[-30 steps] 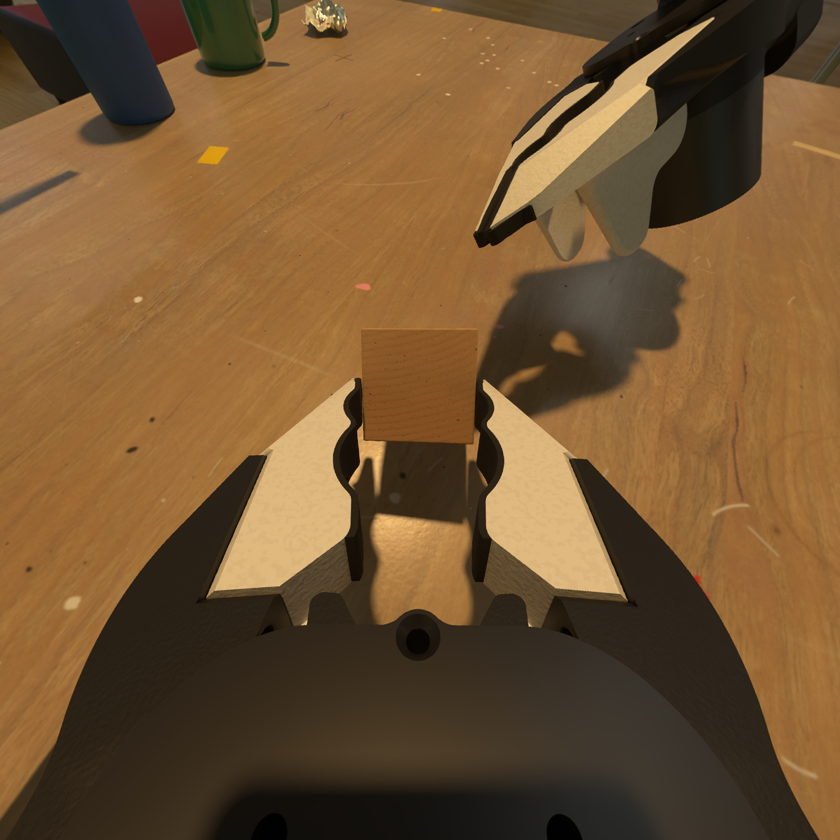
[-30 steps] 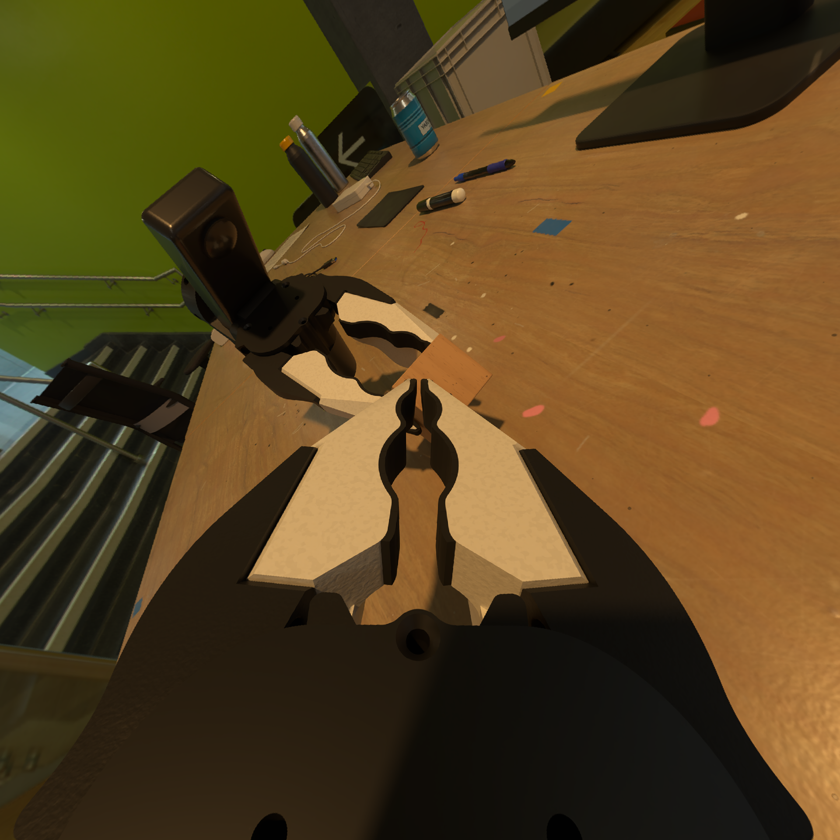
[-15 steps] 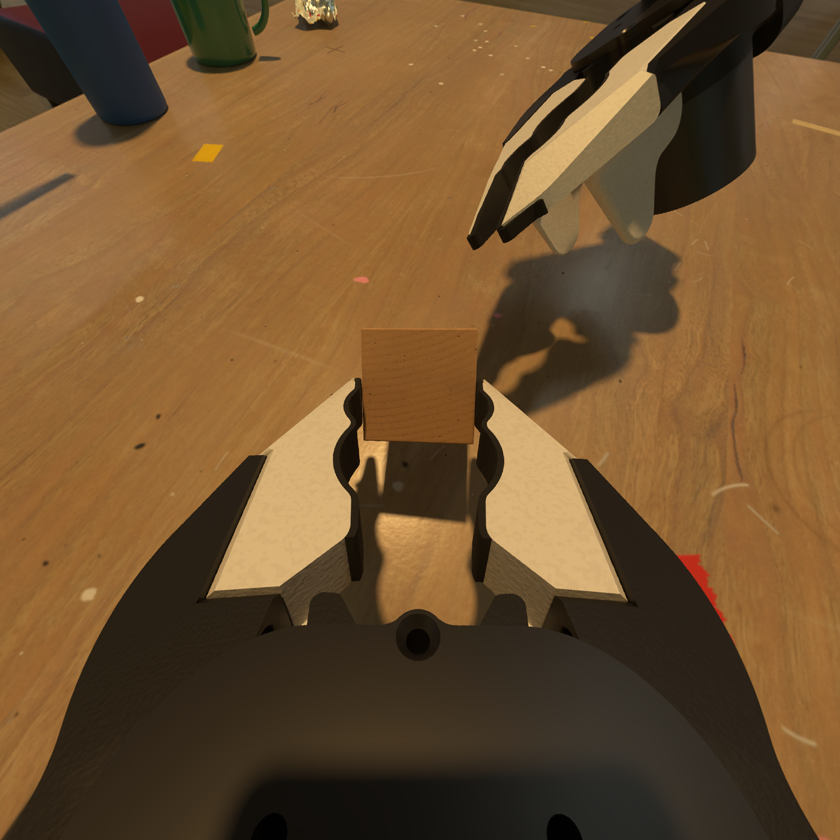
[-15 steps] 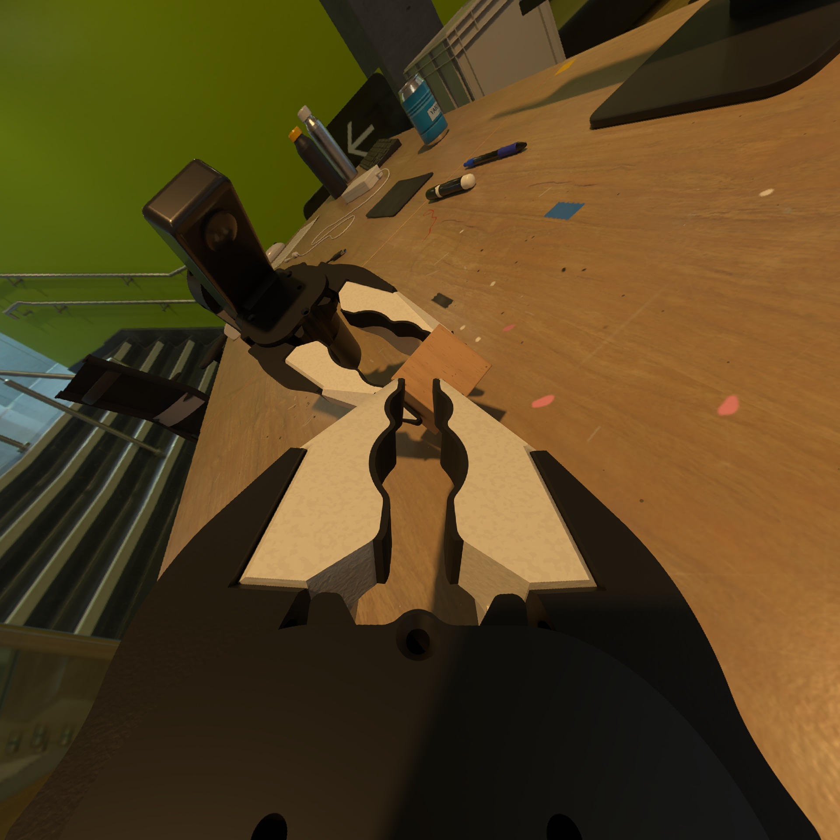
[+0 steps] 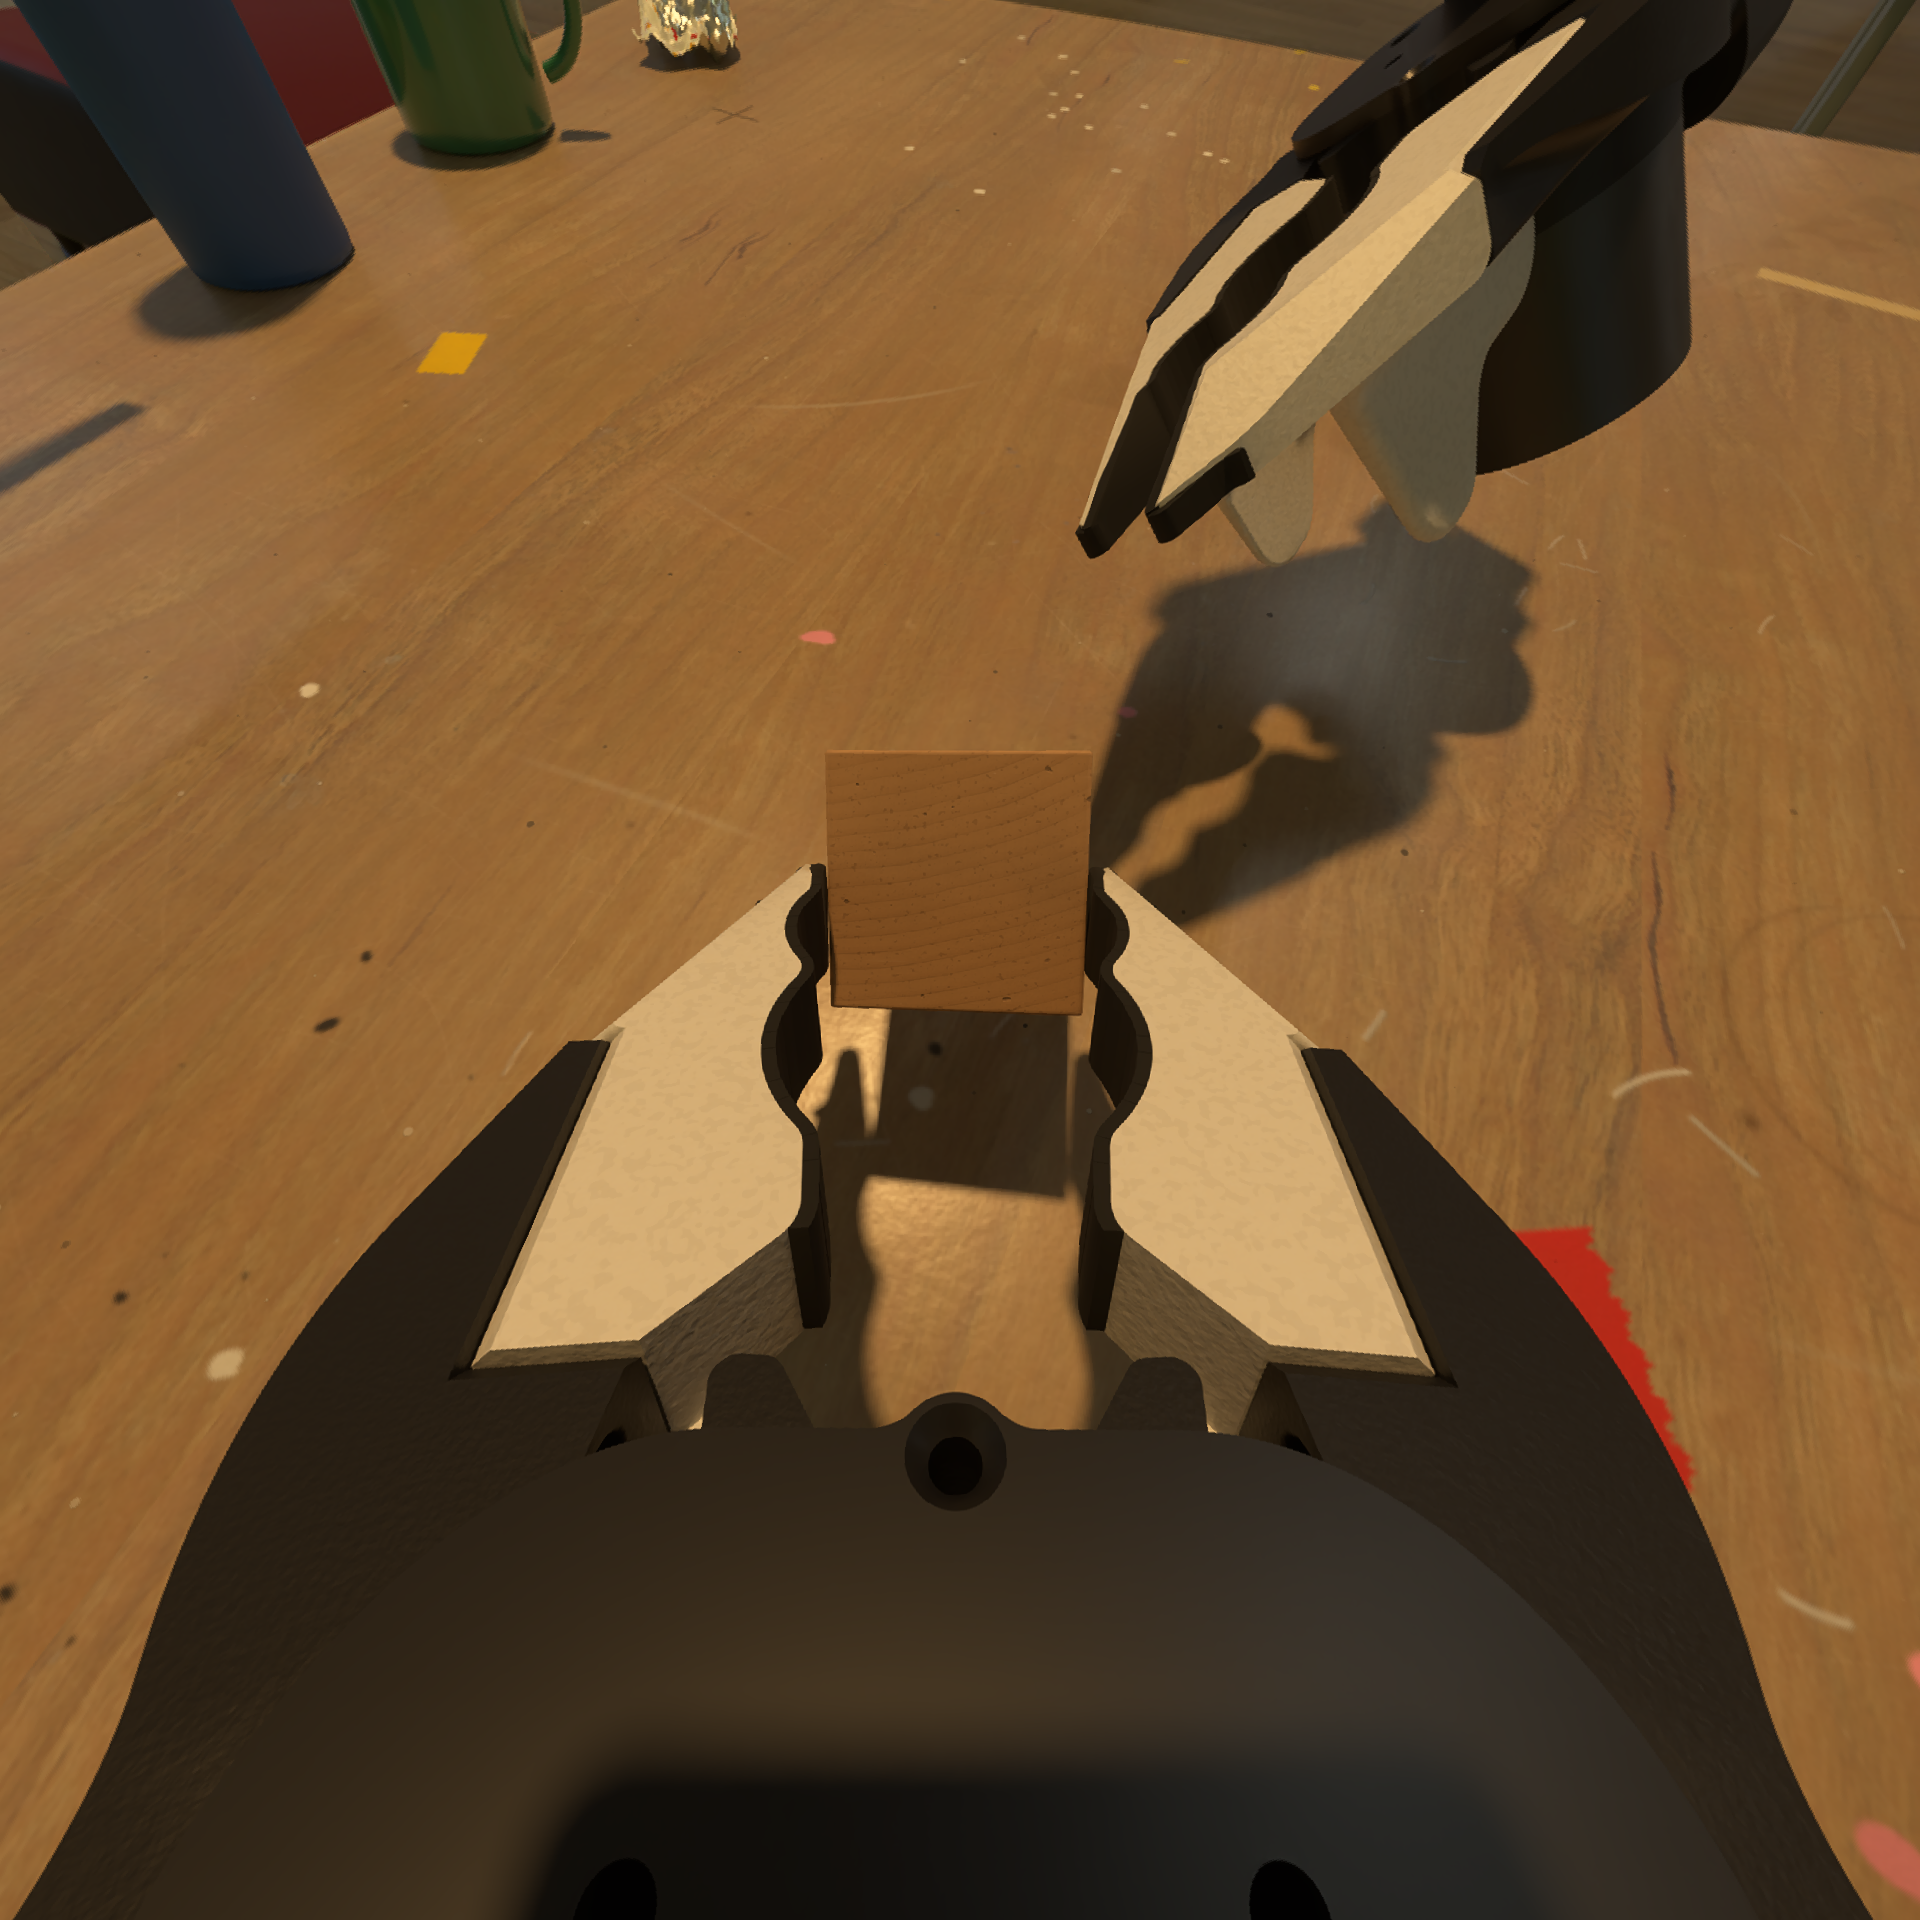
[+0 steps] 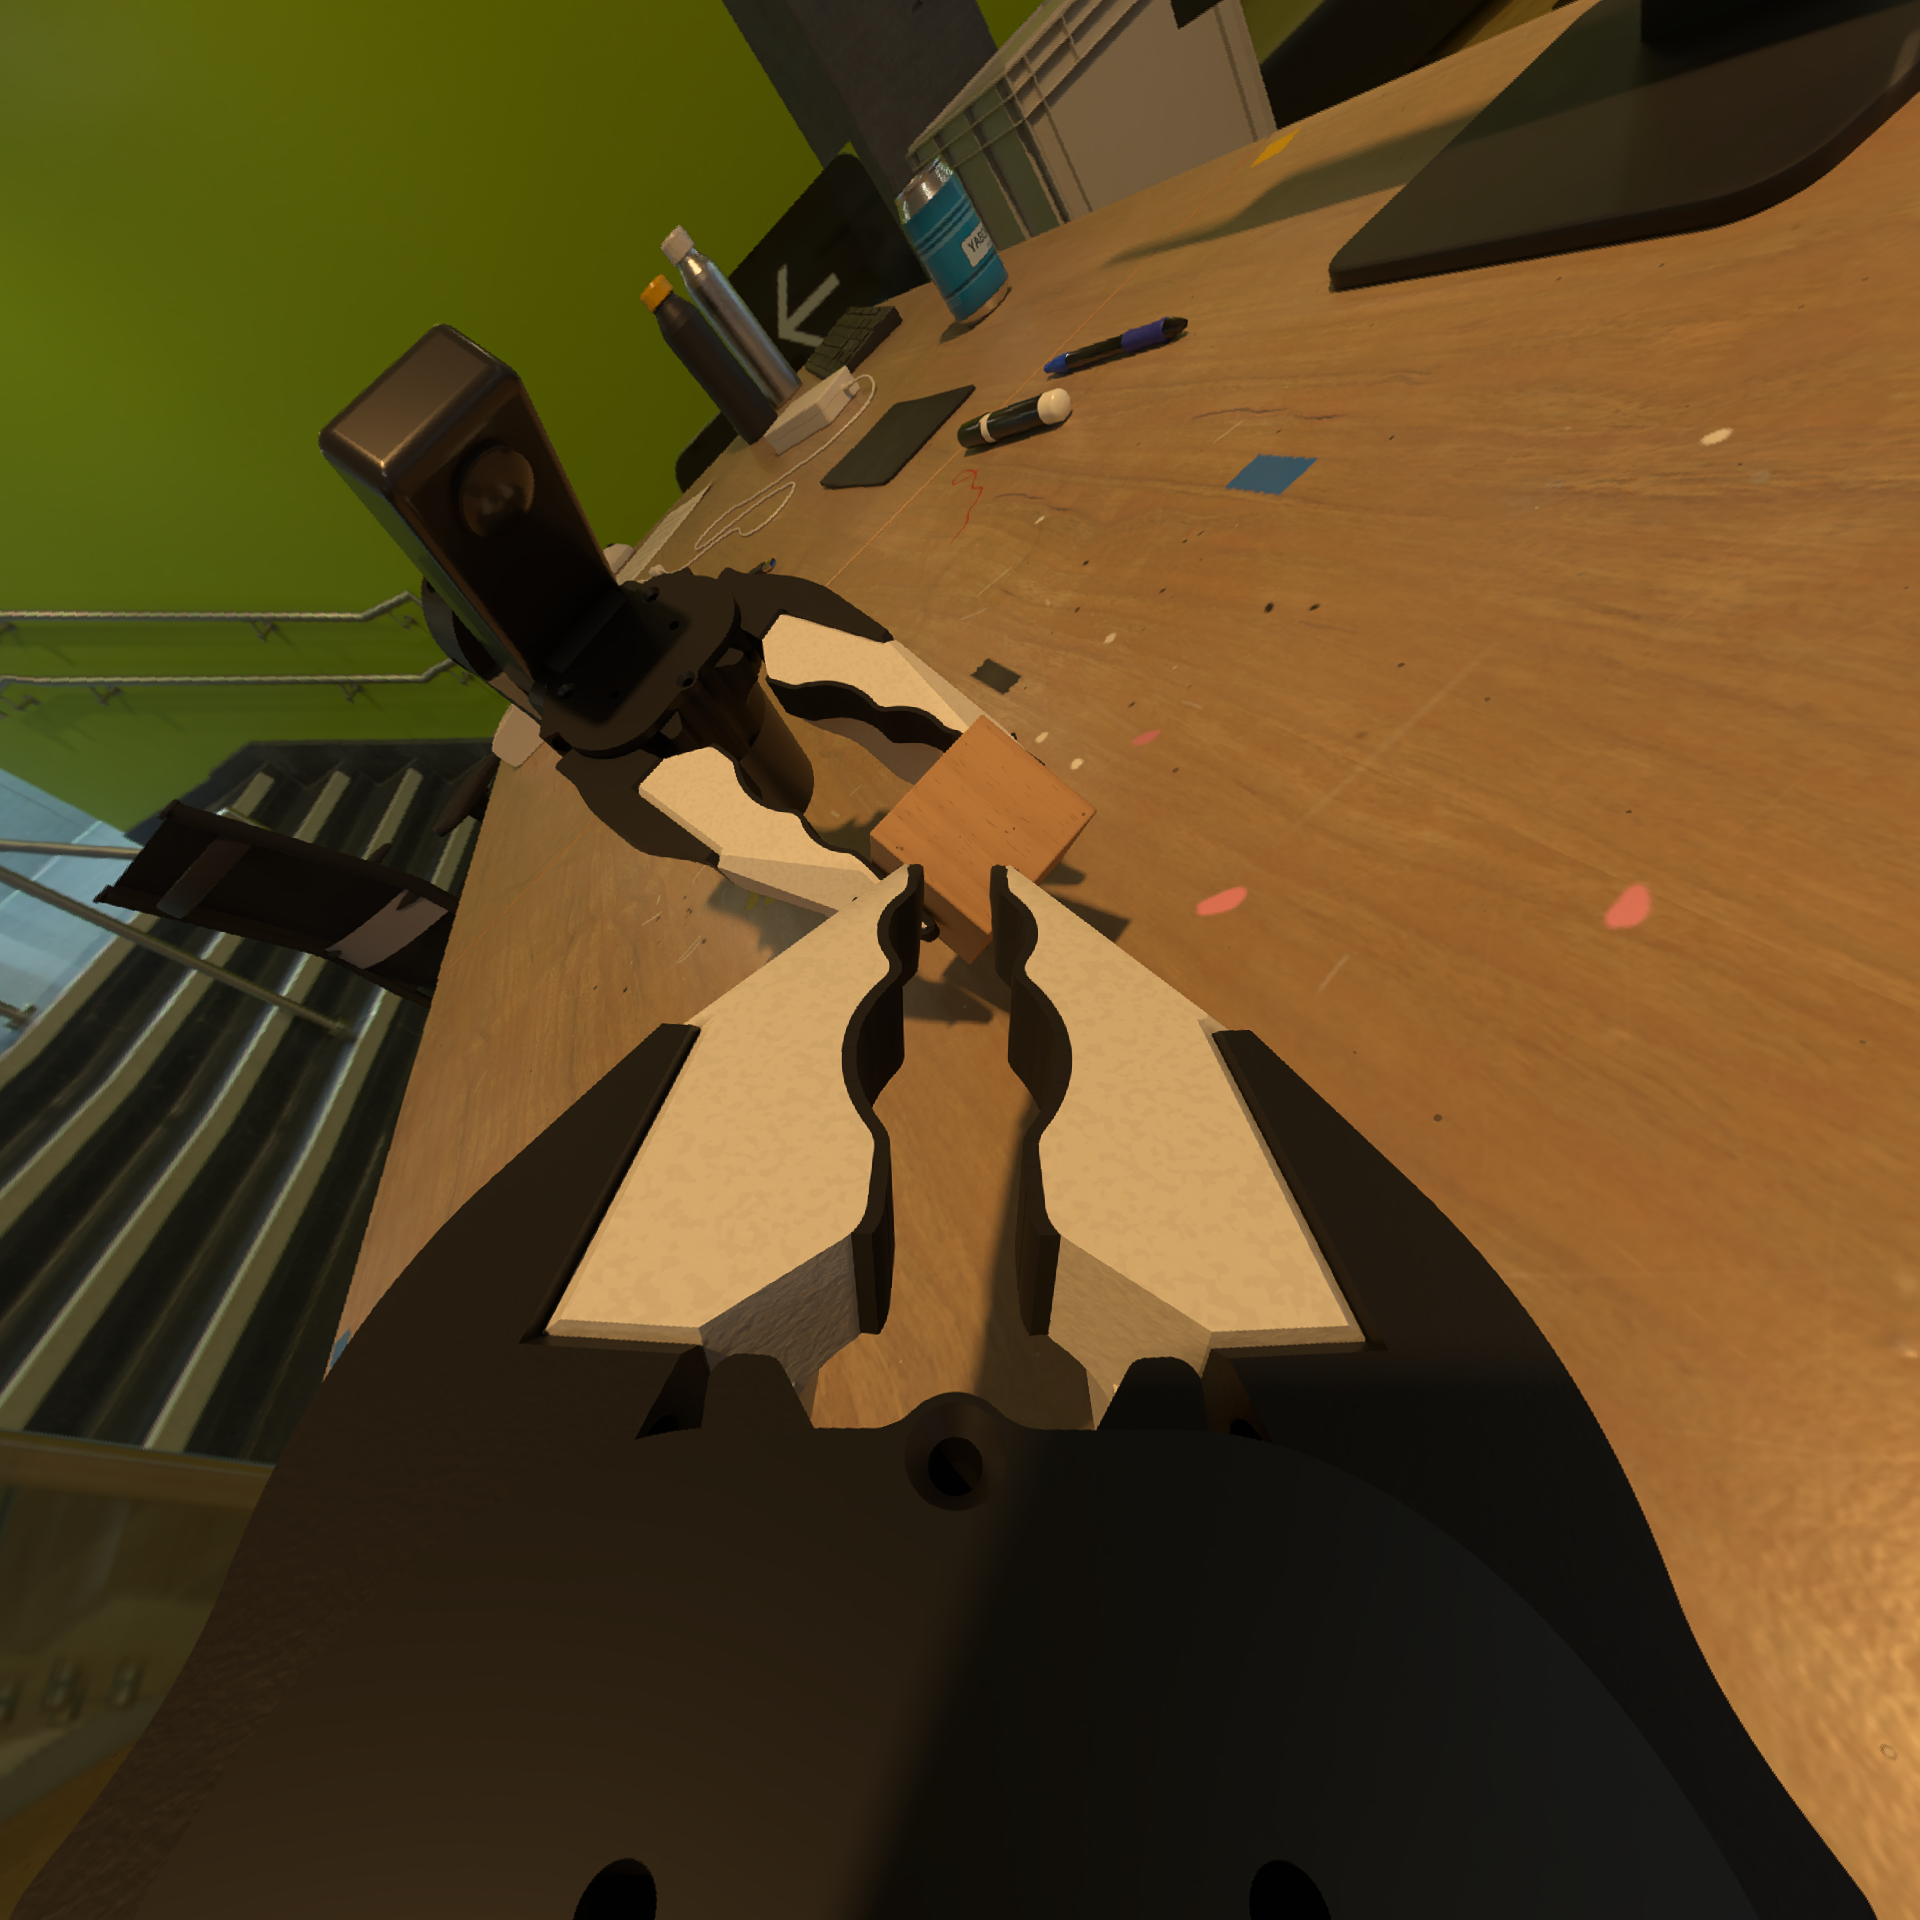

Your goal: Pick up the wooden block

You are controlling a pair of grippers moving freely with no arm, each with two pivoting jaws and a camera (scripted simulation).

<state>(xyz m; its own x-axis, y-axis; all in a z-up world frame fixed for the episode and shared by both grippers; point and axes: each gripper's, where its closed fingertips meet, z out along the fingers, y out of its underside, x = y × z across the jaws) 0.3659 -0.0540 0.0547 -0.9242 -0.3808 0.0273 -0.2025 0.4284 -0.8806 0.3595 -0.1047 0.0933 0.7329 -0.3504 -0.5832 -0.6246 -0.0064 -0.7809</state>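
Note:
The wooden block (image 5: 956, 883) is a light brown cube. My left gripper (image 5: 958, 885) is shut on it, with a fingertip on each side face. The block hangs a little above the wooden table (image 5: 520, 644) and its shadow lies beneath it. My right gripper (image 5: 1143, 532) hovers beyond and to the right of the block, apart from it, tilted down. Its jaws are partly open and empty. In the right wrist view, the right gripper (image 6: 956, 883) points at the block (image 6: 987, 821), which the left gripper (image 6: 920, 805) holds.
A blue tumbler (image 5: 197, 145), a green mug (image 5: 468, 73) and a foil ball (image 5: 686, 26) stand at the far left. A red patch (image 5: 1600, 1340) lies near right. Two markers (image 6: 1013, 418), a blue can (image 6: 951, 244), bottles (image 6: 727, 332), a grey crate (image 6: 1091, 114) and a black monitor base (image 6: 1621, 177) lie farther off.
My left gripper has risen a little with the block in it. My right gripper's jaws have opened wider, and it has drawn slightly up and away.

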